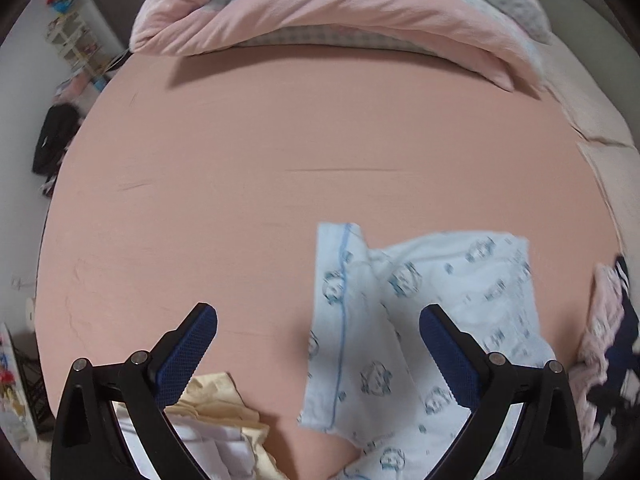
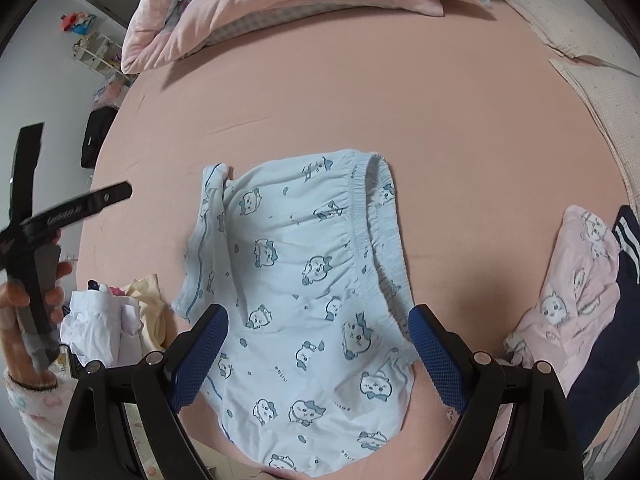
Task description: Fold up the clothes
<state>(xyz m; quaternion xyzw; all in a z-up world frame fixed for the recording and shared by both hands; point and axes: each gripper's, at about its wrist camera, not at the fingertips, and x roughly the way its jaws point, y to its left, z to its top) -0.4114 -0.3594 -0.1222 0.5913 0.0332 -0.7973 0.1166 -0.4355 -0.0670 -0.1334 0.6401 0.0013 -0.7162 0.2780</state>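
Right wrist view: the blue pyjama shorts (image 2: 316, 280) lie on the pink bed sheet (image 2: 460, 120), directly ahead of the right gripper (image 2: 318, 350), waistband away from it. Both the right and the left gripper (image 1: 318, 354) are wide open, holding nothing; the right is nearer.

Home bedroom, pink-sheeted bed (image 1: 280, 140), rumpled duvet (image 1: 320, 12)

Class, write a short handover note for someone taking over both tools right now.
Left tool: open, holding nothing, above the bed.
Right tool: open, holding nothing, over the blue shorts.
The shorts lie on the pink sheet, partly folded.
To the right, a pink garment and a navy garment; to the left, a white and yellow pile.
Left to do: finish the shorts, then the rest.
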